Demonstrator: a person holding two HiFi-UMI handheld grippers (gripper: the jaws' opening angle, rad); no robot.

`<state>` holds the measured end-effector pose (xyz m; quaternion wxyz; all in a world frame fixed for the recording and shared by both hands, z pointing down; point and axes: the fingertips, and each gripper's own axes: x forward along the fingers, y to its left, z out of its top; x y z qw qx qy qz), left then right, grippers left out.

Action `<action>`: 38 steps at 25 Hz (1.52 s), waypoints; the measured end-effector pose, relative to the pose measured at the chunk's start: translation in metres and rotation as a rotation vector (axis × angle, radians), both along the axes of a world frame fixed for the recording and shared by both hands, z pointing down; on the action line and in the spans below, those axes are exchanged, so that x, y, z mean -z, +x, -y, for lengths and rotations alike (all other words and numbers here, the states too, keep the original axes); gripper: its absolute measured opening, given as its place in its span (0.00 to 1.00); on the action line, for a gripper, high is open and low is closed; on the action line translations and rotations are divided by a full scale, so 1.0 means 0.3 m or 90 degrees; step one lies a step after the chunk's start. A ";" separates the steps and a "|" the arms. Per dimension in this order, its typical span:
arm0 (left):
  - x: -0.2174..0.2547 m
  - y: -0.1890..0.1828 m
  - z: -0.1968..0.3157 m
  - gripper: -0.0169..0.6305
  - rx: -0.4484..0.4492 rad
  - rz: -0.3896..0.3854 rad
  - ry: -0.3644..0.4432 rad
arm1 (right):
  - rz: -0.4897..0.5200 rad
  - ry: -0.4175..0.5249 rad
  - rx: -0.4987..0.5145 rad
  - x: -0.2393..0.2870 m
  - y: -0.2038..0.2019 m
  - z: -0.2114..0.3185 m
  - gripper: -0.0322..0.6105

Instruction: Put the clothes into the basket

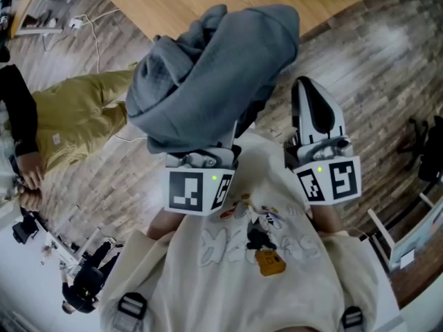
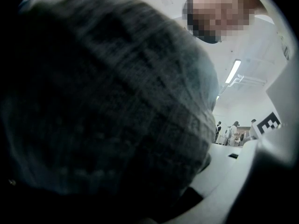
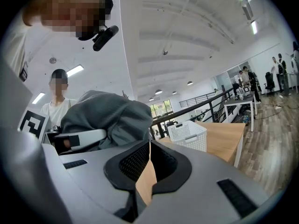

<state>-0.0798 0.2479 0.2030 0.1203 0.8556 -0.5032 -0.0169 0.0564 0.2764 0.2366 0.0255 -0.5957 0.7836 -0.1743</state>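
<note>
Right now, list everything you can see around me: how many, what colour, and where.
grey garment: one, grey, bunched over the left gripper, held off the floor
basket: one, white, on the wooden table
wooden table: one, light wood, ahead of the grippers
cable: one, white, on the floor at upper left
other person: one, mustard trousers and dark sleeve, at the left
floor: grey-brown planks
left gripper: one, white, carrying the garment
right gripper: one, white and black, empty, jaws together
sweatshirt: one, cream with cartoon print, worn by the person holding the grippers
</note>
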 end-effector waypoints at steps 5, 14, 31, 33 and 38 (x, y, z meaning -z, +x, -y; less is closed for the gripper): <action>0.012 0.010 0.142 0.49 -0.001 -0.003 -0.003 | -0.005 -0.005 0.000 0.011 0.016 0.140 0.09; -0.004 0.021 0.340 0.49 -0.023 -0.014 -0.039 | -0.026 -0.026 0.001 0.005 0.017 0.379 0.09; -0.016 0.010 0.522 0.49 -0.056 -0.029 -0.036 | -0.060 -0.054 0.037 -0.047 -0.086 0.547 0.09; -0.024 0.016 0.551 0.49 -0.051 -0.030 -0.040 | -0.061 -0.054 0.043 -0.053 -0.081 0.582 0.09; -0.021 0.013 0.599 0.49 -0.029 -0.034 -0.042 | -0.063 -0.044 0.063 -0.043 -0.082 0.652 0.09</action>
